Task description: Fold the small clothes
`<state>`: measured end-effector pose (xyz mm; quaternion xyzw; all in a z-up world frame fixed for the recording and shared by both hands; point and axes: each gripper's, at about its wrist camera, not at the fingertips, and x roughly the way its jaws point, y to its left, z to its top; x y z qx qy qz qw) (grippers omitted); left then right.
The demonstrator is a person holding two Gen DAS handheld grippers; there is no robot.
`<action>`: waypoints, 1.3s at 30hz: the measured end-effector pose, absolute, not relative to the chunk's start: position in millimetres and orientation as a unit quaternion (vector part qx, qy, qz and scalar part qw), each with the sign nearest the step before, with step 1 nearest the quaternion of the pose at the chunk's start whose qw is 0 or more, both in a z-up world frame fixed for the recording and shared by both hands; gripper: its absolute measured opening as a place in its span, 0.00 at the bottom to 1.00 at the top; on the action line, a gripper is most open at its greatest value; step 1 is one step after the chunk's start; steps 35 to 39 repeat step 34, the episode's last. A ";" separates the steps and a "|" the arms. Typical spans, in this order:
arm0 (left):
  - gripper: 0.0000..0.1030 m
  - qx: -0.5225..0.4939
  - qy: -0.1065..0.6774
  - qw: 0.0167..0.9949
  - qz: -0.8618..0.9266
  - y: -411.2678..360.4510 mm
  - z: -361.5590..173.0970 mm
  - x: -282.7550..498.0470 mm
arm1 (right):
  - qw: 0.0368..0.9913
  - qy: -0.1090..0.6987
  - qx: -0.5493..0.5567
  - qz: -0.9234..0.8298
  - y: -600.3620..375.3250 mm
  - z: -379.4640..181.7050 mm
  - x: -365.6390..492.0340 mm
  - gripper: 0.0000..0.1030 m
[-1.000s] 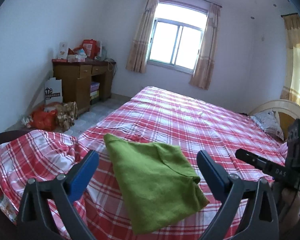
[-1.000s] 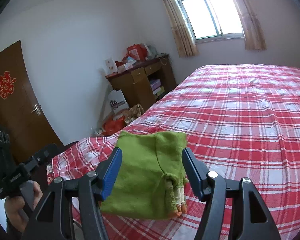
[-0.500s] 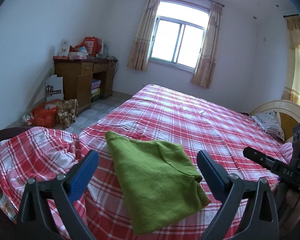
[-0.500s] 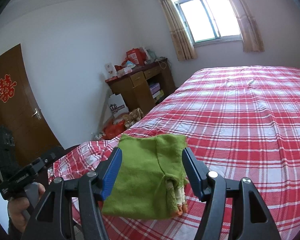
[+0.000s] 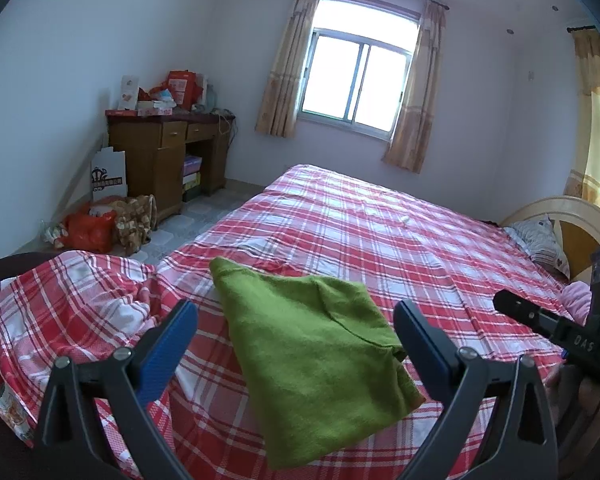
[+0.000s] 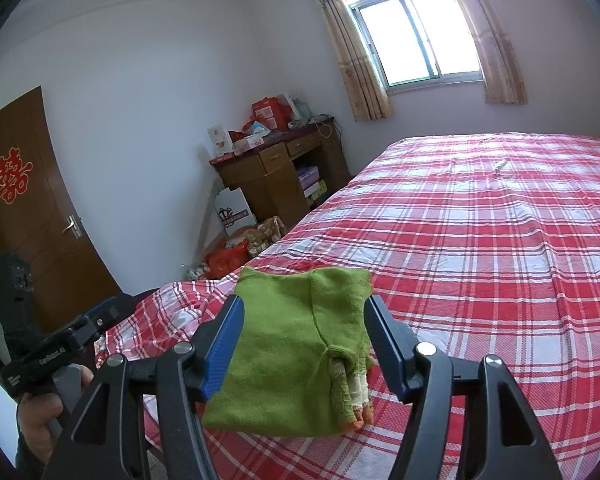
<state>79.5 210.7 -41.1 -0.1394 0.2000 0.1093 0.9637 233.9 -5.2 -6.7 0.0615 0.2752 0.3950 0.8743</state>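
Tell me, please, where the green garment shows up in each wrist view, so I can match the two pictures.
Left wrist view: the green garment lies low in the centre, on the red plaid sheet.
Right wrist view: the garment lies bottom centre, cuffs at its right.
Shared landmark: the wooden desk against the wall.

White letters "DAS" stand on the black bar of the right gripper [image 5: 556,330] at four o'clock in the left wrist view, a red double-happiness character hangs on the brown door [image 6: 40,216] at nine o'clock in the right wrist view, and print on the white crown-marked bag [image 5: 109,176] is unreadable.
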 end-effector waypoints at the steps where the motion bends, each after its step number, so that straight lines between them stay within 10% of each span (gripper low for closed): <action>1: 0.98 -0.137 0.200 0.964 0.109 210.1 -41.9 79.5 | 0.875 0.274 0.061 0.395 -5.4 -6.9 233.3 0.62; 39: 1.00 -0.096 0.212 0.964 0.128 204.8 -42.7 82.8 | 0.882 0.273 0.059 0.380 -17.7 -11.8 227.7 0.62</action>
